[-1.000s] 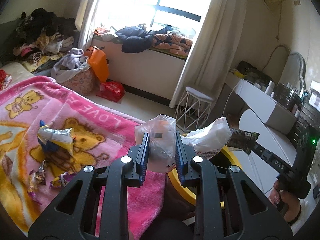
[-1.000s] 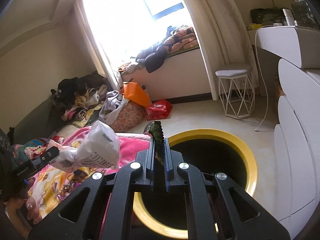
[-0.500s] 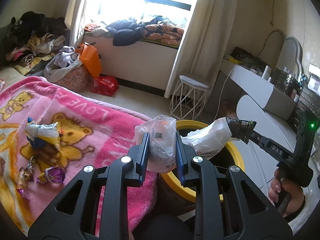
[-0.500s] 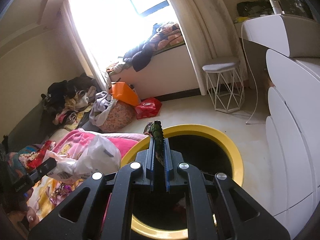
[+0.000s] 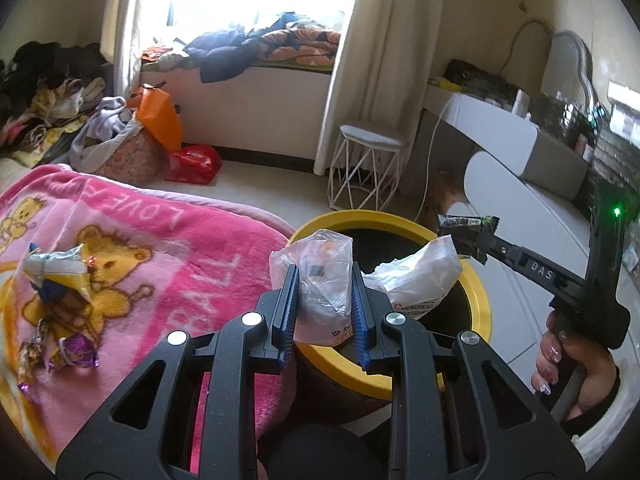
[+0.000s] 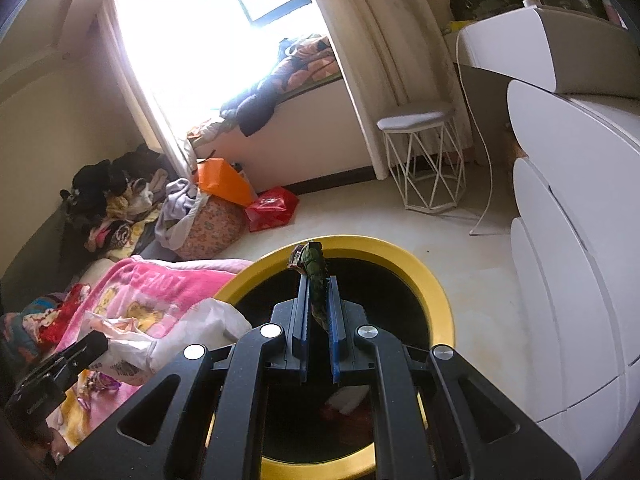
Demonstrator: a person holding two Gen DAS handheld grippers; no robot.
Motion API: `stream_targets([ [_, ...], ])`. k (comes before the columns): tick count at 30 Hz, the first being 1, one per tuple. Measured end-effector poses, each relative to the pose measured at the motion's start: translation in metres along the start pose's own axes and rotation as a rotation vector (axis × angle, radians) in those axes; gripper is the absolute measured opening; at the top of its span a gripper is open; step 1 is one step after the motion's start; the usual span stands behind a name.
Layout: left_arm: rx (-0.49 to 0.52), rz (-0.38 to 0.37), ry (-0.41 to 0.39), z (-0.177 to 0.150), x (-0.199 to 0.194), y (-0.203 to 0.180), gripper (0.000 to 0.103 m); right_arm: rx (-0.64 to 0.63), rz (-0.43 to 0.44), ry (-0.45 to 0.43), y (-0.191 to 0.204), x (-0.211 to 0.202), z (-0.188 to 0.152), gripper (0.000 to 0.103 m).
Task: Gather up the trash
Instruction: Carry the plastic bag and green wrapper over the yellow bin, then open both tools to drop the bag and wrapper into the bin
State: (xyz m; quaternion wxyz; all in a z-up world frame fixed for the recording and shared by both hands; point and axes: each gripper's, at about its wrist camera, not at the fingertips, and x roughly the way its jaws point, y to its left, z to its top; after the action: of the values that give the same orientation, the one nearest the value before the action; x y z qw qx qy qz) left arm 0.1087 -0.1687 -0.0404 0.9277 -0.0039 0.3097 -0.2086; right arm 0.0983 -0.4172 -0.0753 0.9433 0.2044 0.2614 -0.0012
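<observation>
My left gripper (image 5: 325, 280) is shut on a crumpled clear-and-white plastic bag (image 5: 320, 272), held over the near rim of a round black bin with a yellow rim (image 5: 478, 300). The same bag (image 6: 168, 336) shows at the lower left of the right wrist view. My right gripper (image 6: 319, 284) is shut on a thin dark green wrapper (image 6: 314, 268) above the bin's yellow rim (image 6: 436, 292). In the left wrist view that wrapper (image 5: 466, 228) hangs over the bin's far right side, held by the right gripper (image 5: 486, 246). More wrappers (image 5: 56, 268) lie on the pink blanket (image 5: 168, 248).
The bin stands against the bed's corner. A white wire stool (image 5: 368, 168) and white rounded drawers (image 6: 576, 240) are beyond it and to its right. Bags (image 5: 192, 164) and heaped clothes (image 6: 116, 200) sit on the floor by the window. A hand (image 5: 568, 364) grips the right tool.
Both grippers have moved forward and down, from beside the bed to over the bin's opening. Each keeps its grip on its piece of trash.
</observation>
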Motion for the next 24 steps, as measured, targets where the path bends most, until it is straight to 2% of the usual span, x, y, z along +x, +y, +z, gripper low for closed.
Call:
stream_targets([
  [17,0.101,-0.016,0.088,-0.012,0.036,-0.033,0.019,0.028,-0.01,0.048,-0.022,0.017,-0.01,0.008],
  [20,0.109,-0.018,0.097,-0.014,0.04,-0.036,0.02,0.032,0.007,0.061,-0.023,0.02,-0.012,0.011],
  [22,0.111,-0.02,0.1,-0.014,0.044,-0.037,0.022,0.032,0.012,0.067,-0.022,0.022,-0.01,0.014],
  [23,0.108,-0.018,0.1,-0.014,0.046,-0.037,0.027,0.034,0.011,0.065,-0.022,0.023,-0.01,0.017],
  [24,0.095,-0.021,0.098,-0.014,0.047,-0.035,0.039,0.04,0.011,0.065,-0.022,0.024,-0.009,0.026],
])
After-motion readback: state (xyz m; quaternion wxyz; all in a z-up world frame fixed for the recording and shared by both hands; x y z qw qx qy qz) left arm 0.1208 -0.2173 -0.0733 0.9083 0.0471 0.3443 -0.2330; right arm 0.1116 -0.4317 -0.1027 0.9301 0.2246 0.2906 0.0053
